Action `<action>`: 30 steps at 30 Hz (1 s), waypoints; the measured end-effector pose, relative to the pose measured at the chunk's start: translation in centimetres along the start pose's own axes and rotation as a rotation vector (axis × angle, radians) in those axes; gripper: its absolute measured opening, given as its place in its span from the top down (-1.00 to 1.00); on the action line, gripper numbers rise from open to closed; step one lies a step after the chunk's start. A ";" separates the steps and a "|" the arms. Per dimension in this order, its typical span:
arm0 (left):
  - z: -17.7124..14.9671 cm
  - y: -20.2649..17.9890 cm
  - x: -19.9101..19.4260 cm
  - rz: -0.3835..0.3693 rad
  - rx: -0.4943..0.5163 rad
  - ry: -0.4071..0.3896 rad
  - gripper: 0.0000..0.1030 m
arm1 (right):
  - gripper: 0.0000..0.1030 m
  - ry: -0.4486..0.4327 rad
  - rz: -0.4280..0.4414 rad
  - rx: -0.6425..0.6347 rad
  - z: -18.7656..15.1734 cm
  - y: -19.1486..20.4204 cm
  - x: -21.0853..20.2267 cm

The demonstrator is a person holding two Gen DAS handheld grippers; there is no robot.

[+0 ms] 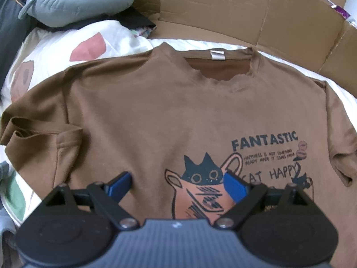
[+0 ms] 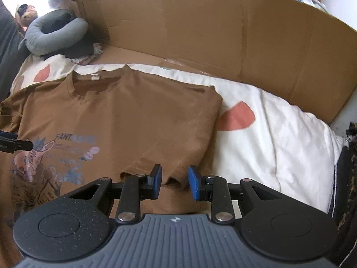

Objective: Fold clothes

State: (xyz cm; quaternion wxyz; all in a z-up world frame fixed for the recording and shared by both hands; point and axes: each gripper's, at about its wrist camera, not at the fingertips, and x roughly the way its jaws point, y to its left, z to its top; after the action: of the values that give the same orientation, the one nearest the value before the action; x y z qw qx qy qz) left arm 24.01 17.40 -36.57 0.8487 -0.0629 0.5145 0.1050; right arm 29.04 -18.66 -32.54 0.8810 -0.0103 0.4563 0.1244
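Observation:
A brown T-shirt (image 1: 142, 111) with a cat print and the word FANTASTIC lies face up on a white bed cover (image 2: 267, 134), collar away from me. Its left sleeve (image 1: 44, 138) is bunched and folded in on itself. My left gripper (image 1: 178, 185) hovers over the print, open wide with nothing between its blue pads (image 1: 234, 187); its tip also shows at the left edge of the right wrist view as the left gripper (image 2: 15, 145). My right gripper (image 2: 175, 181) is narrowly open just above the right sleeve hem (image 2: 138, 169), which lies turned in over the shirt; the pads do not press the cloth.
A tall cardboard wall (image 2: 223, 33) runs along the far side of the bed. A grey neck pillow (image 2: 53, 35), a plush toy (image 2: 24, 13) and dark clothes (image 1: 138, 20) sit at the far left. The cover carries red patches (image 2: 236, 116). A dark patterned object (image 2: 350, 178) edges the right.

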 end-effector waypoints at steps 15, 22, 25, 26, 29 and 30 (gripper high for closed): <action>-0.2 -0.2 0.3 0.000 0.011 0.006 -0.78 | 0.85 0.046 -0.029 0.013 -0.2 0.3 2.1; -0.1 -0.3 0.3 -0.007 0.000 0.001 -0.78 | 0.97 0.020 -0.090 0.021 0.4 -1.7 0.7; -0.1 -0.3 0.2 -0.009 0.002 -0.003 -0.78 | 0.97 0.011 -0.118 0.004 0.8 -2.8 0.3; -0.1 -0.3 0.2 -0.009 0.001 -0.004 -0.78 | 0.97 0.008 -0.127 -0.001 1.0 -3.2 0.1; -0.1 -0.1 0.2 -0.009 -0.005 -0.005 -0.78 | 0.97 0.009 -0.144 -0.010 1.5 -4.5 -0.3; -0.1 -0.1 0.2 -0.008 -0.006 -0.004 -0.78 | 0.97 0.007 -0.155 -0.019 1.7 -4.9 -0.4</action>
State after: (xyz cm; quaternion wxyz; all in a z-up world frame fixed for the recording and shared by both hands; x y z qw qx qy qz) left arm 24.09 17.31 -36.82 0.8501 -0.0675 0.5120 0.1034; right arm 31.30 -23.23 -31.68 0.8863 -0.0544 0.4559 0.0599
